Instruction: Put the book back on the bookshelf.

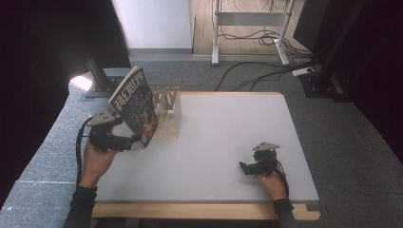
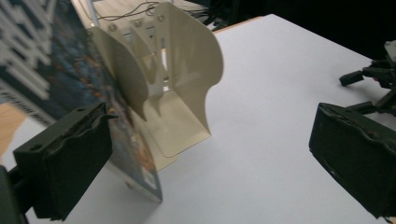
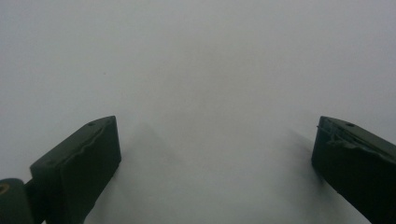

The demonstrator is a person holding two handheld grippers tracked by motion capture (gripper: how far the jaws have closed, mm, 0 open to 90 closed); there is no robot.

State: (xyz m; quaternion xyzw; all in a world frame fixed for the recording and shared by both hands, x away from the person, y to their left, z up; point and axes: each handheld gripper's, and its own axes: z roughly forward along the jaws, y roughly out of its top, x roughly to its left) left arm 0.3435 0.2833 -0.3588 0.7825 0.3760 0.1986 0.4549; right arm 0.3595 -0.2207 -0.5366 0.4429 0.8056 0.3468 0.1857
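magazine (image 1: 134, 107) leans at ten o'clock against rack (image 1: 167, 113); left gripper (image 2: 205, 154) and right gripper (image 3: 215, 158) jaws wide, empty; it may topple.

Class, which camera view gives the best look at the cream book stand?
The left gripper view: the stand is close, showing its curved dividers, slotted back and flat base, with the book leaning at its left. The high view shows the stand small and far off, partly covered by the book. The right gripper view looks at bare table.

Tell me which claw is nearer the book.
Left. The left claw sits open right beside the book, by its lower edge; the right claw rests far across the table.
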